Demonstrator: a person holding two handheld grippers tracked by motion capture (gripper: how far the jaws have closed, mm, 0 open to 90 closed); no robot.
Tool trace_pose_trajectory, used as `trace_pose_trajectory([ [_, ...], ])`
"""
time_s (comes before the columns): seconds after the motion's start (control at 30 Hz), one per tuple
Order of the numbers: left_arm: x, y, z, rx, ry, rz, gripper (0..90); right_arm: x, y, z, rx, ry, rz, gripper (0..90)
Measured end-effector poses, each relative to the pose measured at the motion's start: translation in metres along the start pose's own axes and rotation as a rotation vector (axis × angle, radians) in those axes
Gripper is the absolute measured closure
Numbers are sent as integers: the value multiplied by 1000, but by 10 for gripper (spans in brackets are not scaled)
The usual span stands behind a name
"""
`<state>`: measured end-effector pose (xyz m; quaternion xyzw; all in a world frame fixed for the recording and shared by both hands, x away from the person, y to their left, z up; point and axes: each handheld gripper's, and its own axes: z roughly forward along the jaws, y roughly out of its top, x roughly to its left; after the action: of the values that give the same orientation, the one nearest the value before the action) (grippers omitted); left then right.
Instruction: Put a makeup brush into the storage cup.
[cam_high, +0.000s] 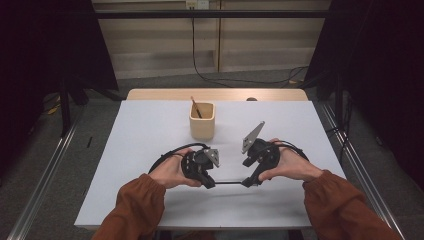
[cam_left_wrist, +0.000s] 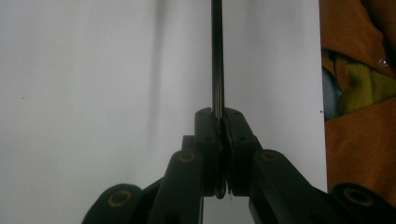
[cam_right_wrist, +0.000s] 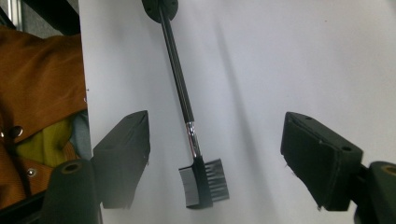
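Left gripper (cam_left_wrist: 219, 154): jaws pressed together on the thin black handle of the brush (cam_right_wrist: 187, 112), which runs straight out toward 12 o'clock in the left gripper view.
Right gripper (cam_right_wrist: 215, 154): jaws spread wide, pads clear of the brush; its comb-and-bristle head lies between them, nearer the left jaw.
Brush: in the high view it lies level just above the table (cam_high: 150, 130) between the two grippers, left gripper (cam_high: 209, 184) at its 9 o'clock end, right gripper (cam_high: 248, 183) at its 3 o'clock end.
Hands: left hand (cam_high: 172, 170) and right hand (cam_high: 287, 165), both in rust-orange sleeves.
Cup (cam_high: 202, 121): at 12 o'clock from the grippers, well apart, holding a pencil (cam_high: 195, 106).
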<state>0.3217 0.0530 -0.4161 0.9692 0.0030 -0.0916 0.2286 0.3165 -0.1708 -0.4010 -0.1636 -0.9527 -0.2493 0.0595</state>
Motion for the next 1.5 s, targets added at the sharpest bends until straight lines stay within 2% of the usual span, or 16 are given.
trace_pose_trajectory([
  [0.03, 0, -1, 0, -5, -3, 3, 857, 0, -2, -2, -21, 1, 10, 236],
  [0.07, -1, -2, 0, -27, -4, -18, 856, 0, -3, -3, -34, 4, 10, 233],
  [0.1, -1, -3, -2, -37, -5, -11, 856, 1, -4, -4, -44, 3, 9, 229],
  [0.2, -1, -6, -3, -47, 8, -20, 856, 2, -12, -9, -89, -10, 25, 203],
  [0.4, 0, -12, -6, -60, 11, -31, 856, 2, -23, -16, -138, -21, 43, 151],
  [0.47, 1, -14, -5, -58, 1, -35, 856, 2, -25, -18, -154, -31, 63, 100],
  [0.67, 1, -17, -8, -73, 15, -50, 856, 1, -34, -22, -189, -44, 88, 36],
  [0.77, 1, -19, -10, -77, 14, -59, 856, -1, -39, -24, -235, -70, 121, 53],
  [0.9, -1, -18, -11, -78, 13, -48, 856, -3, -47, -26, -282, -97, 144, 43],
  [1.07, 1, -22, -13, -84, 25, -66, 856, -2, -56, -28, -313, -132, 157, 45],
  [1.17, 1, -24, -14, -105, 18, -78, 856, 1, -62, -28, -328, -164, 155, 42],
  [1.33, 2, -27, -17, -153, 35, -94, 855, 5, -71, -31, -415, -185, 172, 40],
  [1.5, 1, -33, -20, -194, 38, -111, 855, 10, -80, -32, -437, -199, 169, 39],
])
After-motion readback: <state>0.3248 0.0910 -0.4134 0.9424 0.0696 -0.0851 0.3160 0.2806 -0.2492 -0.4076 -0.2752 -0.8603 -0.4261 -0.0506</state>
